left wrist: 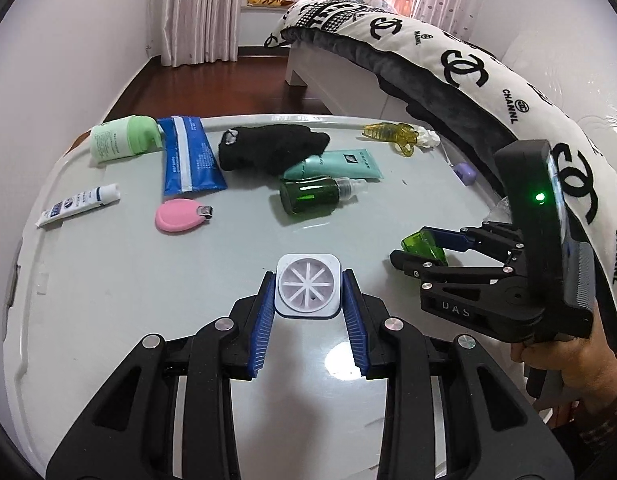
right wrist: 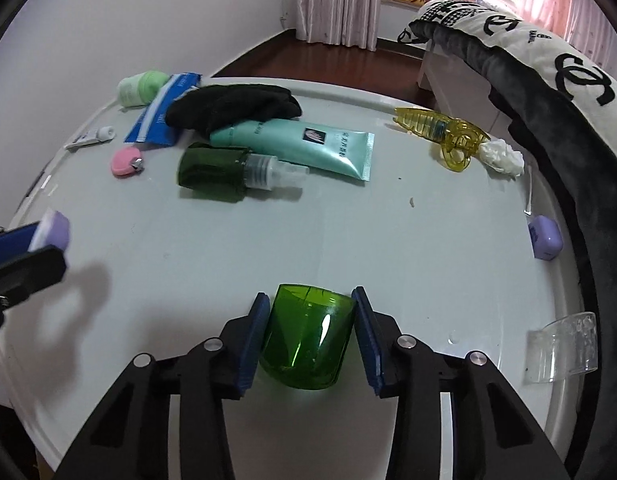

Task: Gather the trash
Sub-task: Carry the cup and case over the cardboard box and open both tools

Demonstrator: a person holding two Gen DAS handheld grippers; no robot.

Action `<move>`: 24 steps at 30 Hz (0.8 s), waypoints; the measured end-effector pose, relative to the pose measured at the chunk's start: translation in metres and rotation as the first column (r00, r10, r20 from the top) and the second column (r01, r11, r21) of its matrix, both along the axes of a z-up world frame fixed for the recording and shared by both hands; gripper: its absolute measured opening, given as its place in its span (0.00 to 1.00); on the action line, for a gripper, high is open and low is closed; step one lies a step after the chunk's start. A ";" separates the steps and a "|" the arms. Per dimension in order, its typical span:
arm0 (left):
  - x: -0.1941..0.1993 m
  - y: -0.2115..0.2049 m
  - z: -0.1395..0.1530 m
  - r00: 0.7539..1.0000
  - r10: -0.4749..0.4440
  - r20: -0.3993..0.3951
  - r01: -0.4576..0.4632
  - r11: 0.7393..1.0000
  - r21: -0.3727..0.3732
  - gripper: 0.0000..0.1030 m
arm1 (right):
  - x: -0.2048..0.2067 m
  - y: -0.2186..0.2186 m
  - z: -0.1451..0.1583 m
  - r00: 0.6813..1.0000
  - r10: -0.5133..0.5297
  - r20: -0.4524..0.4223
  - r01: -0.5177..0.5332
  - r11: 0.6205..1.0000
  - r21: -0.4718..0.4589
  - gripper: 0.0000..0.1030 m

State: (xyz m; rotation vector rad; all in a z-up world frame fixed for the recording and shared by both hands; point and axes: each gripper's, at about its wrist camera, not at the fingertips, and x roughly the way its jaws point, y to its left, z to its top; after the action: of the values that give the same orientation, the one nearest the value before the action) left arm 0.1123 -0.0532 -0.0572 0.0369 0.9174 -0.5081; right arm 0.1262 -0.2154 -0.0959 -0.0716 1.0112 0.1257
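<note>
Left wrist view: left gripper point(left wrist: 308, 294) jaws narrowly set, pads pressed on a white square cap point(left wrist: 308, 286), held above the pale table point(left wrist: 108, 300). Right wrist view: right gripper point(right wrist: 308, 330) jaws part-open around a green translucent cap point(right wrist: 306, 336); firm pad contact cannot be confirmed. Green spray bottle point(right wrist: 216, 170) lies farther back.

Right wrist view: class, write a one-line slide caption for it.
Right gripper brackets a green cap on the cluttered table, green spray bottle beyond.
</note>
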 end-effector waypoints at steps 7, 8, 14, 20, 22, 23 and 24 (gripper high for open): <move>-0.018 -0.007 0.007 0.999 -0.041 0.020 0.041 0.999 0.013 0.31 | -0.024 0.007 0.045 0.996 0.049 0.075 -0.050 0.999 0.009 0.40; -0.022 -0.007 0.009 0.999 -0.047 0.022 0.046 0.999 0.015 0.31 | -0.032 0.008 0.054 0.995 0.054 0.086 -0.056 0.998 0.018 0.40; -0.092 0.016 0.027 0.998 -0.052 0.019 0.052 0.999 0.001 0.31 | -0.113 0.018 0.096 0.988 0.101 0.119 -0.108 0.993 0.056 0.40; -0.186 0.037 0.011 0.994 -0.094 -0.055 0.098 0.993 0.068 0.31 | -0.232 0.033 0.062 0.988 0.154 -0.032 -0.149 0.982 0.112 0.40; -0.210 0.042 -0.003 0.989 -0.099 -0.108 0.108 0.991 0.084 0.31 | -0.261 0.040 0.039 0.982 0.159 -0.105 -0.146 0.982 0.124 0.40; -0.220 0.044 -0.011 0.985 -0.104 -0.138 0.117 0.989 0.089 0.31 | -0.271 0.042 0.028 0.978 0.160 -0.137 -0.141 0.980 0.138 0.40; -0.227 0.046 -0.016 0.981 -0.107 -0.160 0.123 0.988 0.091 0.32 | -0.276 0.045 0.018 0.970 0.167 -0.176 -0.142 0.979 0.145 0.41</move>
State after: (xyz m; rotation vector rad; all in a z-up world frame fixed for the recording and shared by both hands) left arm -0.1143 -0.0076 -0.0735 0.1442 1.0969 -0.5781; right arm -0.1499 -0.1701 -0.0780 -0.0182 1.1824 0.3470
